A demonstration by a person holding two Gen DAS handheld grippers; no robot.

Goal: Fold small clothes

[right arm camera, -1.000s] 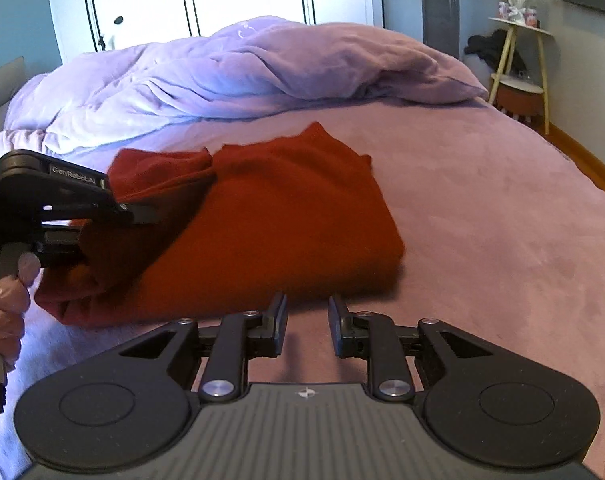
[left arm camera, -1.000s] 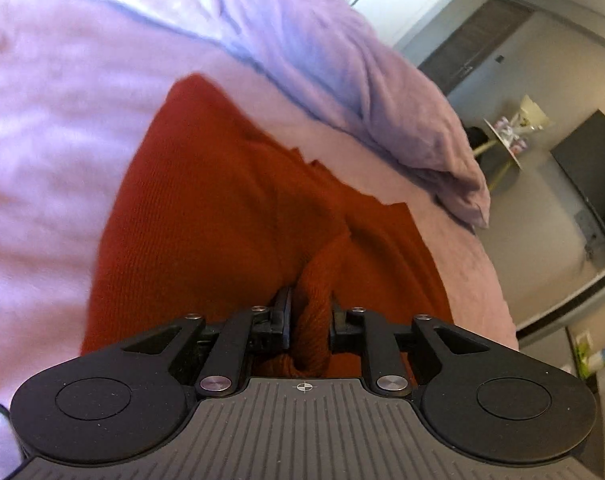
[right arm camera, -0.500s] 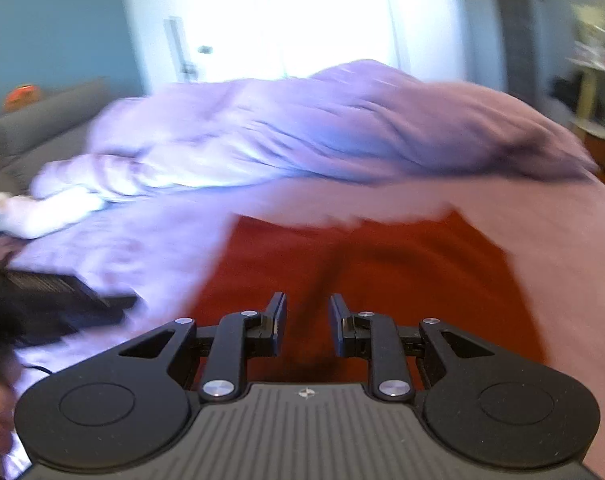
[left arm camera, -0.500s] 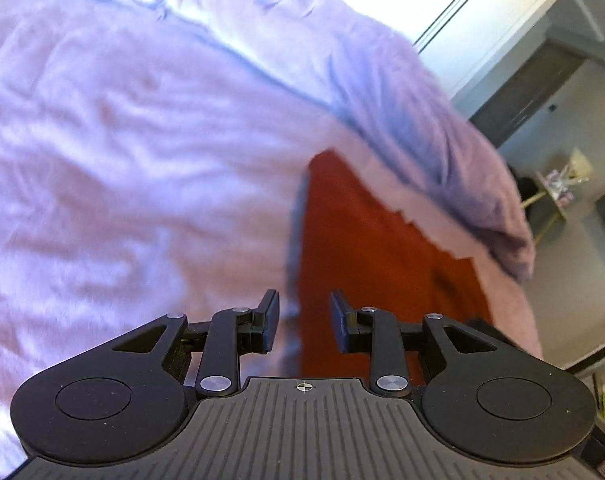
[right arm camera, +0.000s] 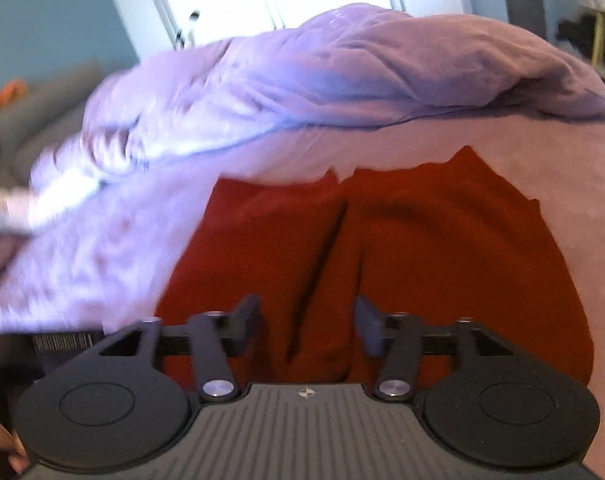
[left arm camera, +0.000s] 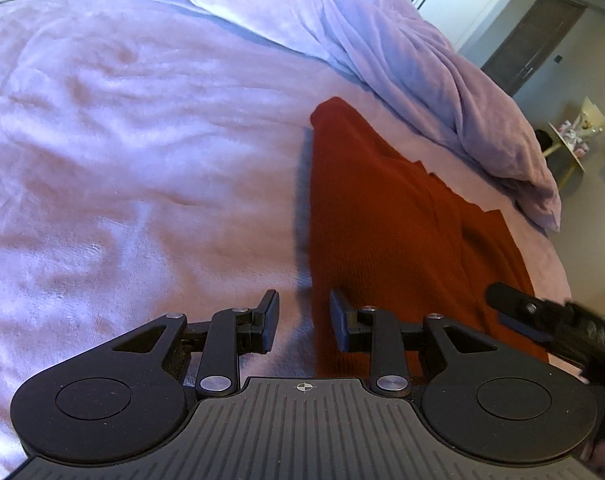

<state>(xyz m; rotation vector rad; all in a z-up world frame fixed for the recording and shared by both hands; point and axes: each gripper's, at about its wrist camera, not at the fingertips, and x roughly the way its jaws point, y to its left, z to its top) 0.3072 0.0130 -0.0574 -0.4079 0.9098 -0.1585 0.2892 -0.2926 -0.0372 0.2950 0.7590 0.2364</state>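
Observation:
A dark red knit garment (left arm camera: 386, 216) lies folded on the purple bed cover (left arm camera: 122, 160). My left gripper (left arm camera: 304, 318) is open and empty over the garment's left edge near its front. The right gripper shows at the right edge of the left wrist view (left arm camera: 550, 320). In the right wrist view the red garment (right arm camera: 402, 248) fills the middle, with a dark crease running down it. My right gripper (right arm camera: 307, 324) is open and empty, low over the garment's near part.
A bunched purple duvet (left arm camera: 382, 40) lies along the far side of the bed and shows in the right wrist view (right arm camera: 342, 72). A small side table (left arm camera: 570, 136) stands by the wall. A grey sofa (right arm camera: 30, 116) is at left.
My left gripper let go of the red garment and moved left to its edge. My right gripper moved forward over the garment and opened wider.

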